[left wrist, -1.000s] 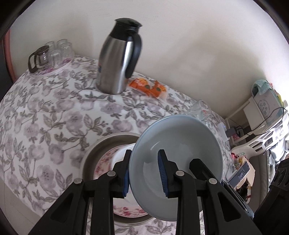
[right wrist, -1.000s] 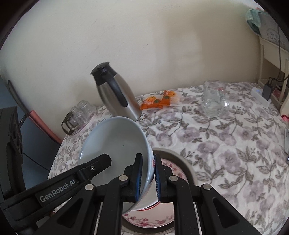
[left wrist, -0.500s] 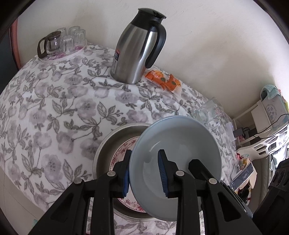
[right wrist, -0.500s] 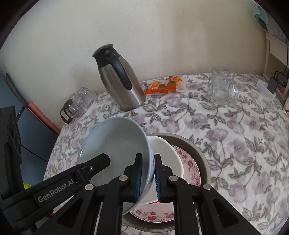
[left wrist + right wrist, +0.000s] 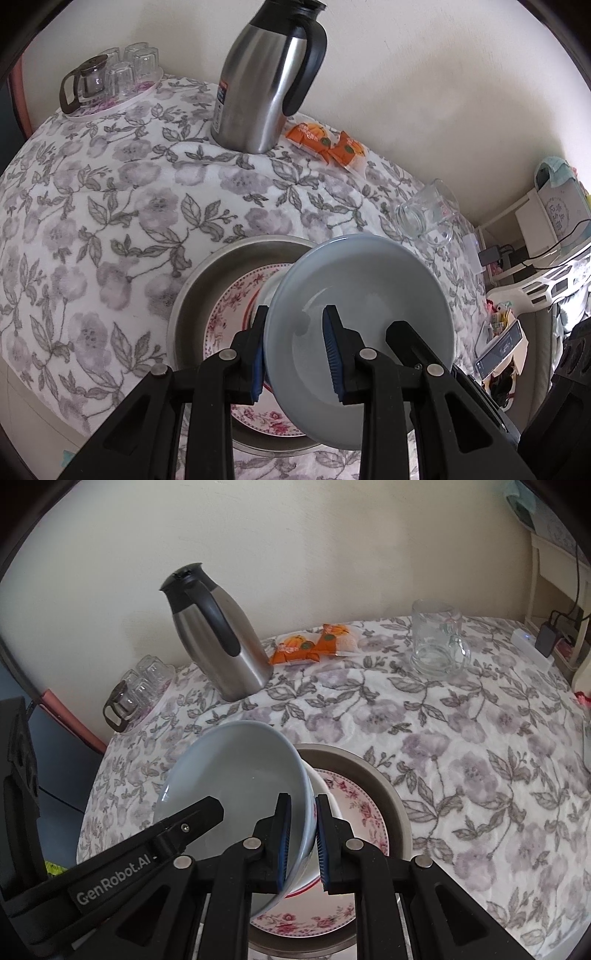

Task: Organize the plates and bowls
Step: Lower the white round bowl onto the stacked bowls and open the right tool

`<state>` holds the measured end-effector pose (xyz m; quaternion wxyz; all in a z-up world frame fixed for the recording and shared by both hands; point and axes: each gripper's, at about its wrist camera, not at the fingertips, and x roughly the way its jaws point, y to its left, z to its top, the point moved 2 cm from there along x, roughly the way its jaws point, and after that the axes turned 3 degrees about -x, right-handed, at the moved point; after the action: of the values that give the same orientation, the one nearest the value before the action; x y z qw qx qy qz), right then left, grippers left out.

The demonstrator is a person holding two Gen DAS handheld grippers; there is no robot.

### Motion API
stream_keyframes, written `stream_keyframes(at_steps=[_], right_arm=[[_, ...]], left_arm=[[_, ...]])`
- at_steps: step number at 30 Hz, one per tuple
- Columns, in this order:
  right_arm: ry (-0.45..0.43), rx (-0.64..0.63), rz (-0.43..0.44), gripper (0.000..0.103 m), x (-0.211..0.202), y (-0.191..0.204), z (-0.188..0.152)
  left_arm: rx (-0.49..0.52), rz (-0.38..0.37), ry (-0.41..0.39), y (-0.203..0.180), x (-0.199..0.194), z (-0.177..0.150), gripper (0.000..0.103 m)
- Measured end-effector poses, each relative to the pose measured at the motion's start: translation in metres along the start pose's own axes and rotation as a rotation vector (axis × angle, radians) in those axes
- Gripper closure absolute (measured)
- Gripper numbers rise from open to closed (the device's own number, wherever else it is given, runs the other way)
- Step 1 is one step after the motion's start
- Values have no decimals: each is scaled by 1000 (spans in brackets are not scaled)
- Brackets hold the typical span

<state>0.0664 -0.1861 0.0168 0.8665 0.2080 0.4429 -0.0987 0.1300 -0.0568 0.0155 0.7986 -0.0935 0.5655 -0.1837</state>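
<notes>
A pale blue bowl (image 5: 373, 325) is held by both grippers, one on each side of its rim. My left gripper (image 5: 295, 350) is shut on the rim, one pad inside, one outside. My right gripper (image 5: 301, 843) is shut on the opposite rim of the blue bowl (image 5: 236, 786). The bowl is tilted just above a white bowl (image 5: 325, 794) that sits on a pink floral plate (image 5: 365, 812) inside a grey metal pan (image 5: 388, 790). The floral plate (image 5: 232, 310) and the pan (image 5: 207, 280) also show in the left wrist view.
A steel thermos jug (image 5: 266, 77) stands at the back of the flowered tablecloth (image 5: 110, 206). Orange snack packets (image 5: 325, 142) lie beside it. A tray of small glasses (image 5: 107, 77) is far left, a glass mug (image 5: 436, 642) far right. Shelves with cables stand beyond the table.
Both grippers with the blue bowl have come lower and nearer to the pan; the white bowl and floral plate now lie right beneath the blue bowl.
</notes>
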Motion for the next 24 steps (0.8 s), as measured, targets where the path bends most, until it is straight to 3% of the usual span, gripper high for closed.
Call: stream_keyframes(at_steps=[16, 20, 24], right_arm=[[38, 17, -29, 84, 14, -10, -2], [10, 5, -35, 83, 8, -10, 1], [-23, -13, -44, 77, -3, -10, 4]], left_arm=[[1, 17, 28, -4, 17, 0, 73], [0, 16, 24, -4, 16, 0, 73], [6, 26, 6, -3, 12, 2, 73]])
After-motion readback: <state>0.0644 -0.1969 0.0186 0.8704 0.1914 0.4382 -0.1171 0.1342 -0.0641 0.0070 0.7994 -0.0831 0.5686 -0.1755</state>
